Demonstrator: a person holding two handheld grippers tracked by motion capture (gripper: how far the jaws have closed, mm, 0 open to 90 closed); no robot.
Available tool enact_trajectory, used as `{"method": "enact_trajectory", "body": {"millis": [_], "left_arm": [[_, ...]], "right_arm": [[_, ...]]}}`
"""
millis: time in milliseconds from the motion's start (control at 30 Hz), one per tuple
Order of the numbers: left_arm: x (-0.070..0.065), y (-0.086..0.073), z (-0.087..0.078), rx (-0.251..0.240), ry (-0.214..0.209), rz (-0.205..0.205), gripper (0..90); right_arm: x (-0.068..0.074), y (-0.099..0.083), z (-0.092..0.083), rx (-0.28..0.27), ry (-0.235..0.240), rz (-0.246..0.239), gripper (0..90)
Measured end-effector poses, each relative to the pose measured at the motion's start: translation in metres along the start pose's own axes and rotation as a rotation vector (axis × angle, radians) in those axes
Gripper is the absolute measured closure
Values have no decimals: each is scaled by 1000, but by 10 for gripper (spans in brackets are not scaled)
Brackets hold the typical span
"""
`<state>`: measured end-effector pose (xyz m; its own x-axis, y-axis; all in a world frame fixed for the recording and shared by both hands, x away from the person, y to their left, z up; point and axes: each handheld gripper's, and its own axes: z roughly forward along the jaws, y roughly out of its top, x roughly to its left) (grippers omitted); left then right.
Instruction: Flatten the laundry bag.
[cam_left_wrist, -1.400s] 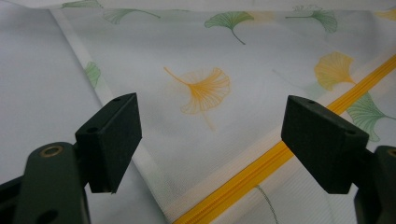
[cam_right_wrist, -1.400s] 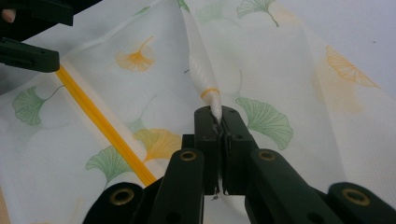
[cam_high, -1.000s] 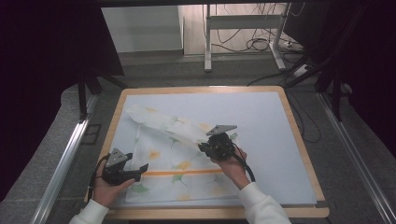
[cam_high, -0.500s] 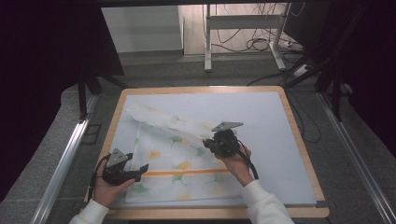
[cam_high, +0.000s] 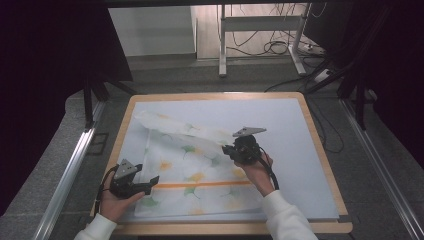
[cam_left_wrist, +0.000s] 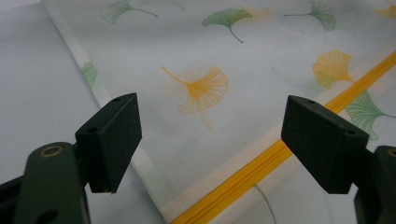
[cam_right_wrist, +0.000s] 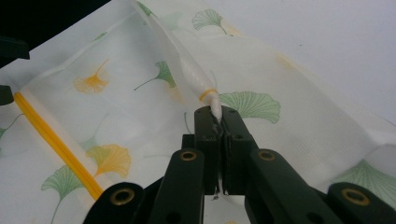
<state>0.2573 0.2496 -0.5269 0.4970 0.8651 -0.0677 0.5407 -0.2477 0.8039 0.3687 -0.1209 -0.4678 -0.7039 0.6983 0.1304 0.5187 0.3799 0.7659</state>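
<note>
Folding is the step in hand: the right gripper (cam_right_wrist: 218, 122), jaws clamped on a bunched corner of the thin white mesh bag printed with green and orange ginkgo leaves (cam_high: 192, 172), holds that corner lifted above the bag's middle on the pale blue mat (cam_high: 295, 130) of the wooden-rimmed table (cam_high: 327, 165). The left gripper (cam_high: 150, 184) rests at the bag's near-left edge, jaws wide apart over the orange zipper stripe (cam_left_wrist: 261, 163), gripping nothing. Next, I judge, the lifted corner must travel across and be laid flat, while the left holds the bag from sliding. Against the picture 1 second ago, the right gripper has drifted slightly rightward; the left has not moved.
</note>
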Motion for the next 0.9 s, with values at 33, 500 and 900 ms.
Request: {"method": "enact_trajectory", "body": {"millis": [33, 500, 900], "left_arm": [[0, 0, 0, 0, 0, 0, 199], [0, 0, 1, 2, 0, 3, 198], [0, 0, 1, 6, -3, 1, 199]], "right_arm": [[-1, 0, 0, 0, -1, 5, 861], [-11, -1, 1, -4, -21, 21, 861], [-25, 1, 4, 1, -43, 38, 861]]}}
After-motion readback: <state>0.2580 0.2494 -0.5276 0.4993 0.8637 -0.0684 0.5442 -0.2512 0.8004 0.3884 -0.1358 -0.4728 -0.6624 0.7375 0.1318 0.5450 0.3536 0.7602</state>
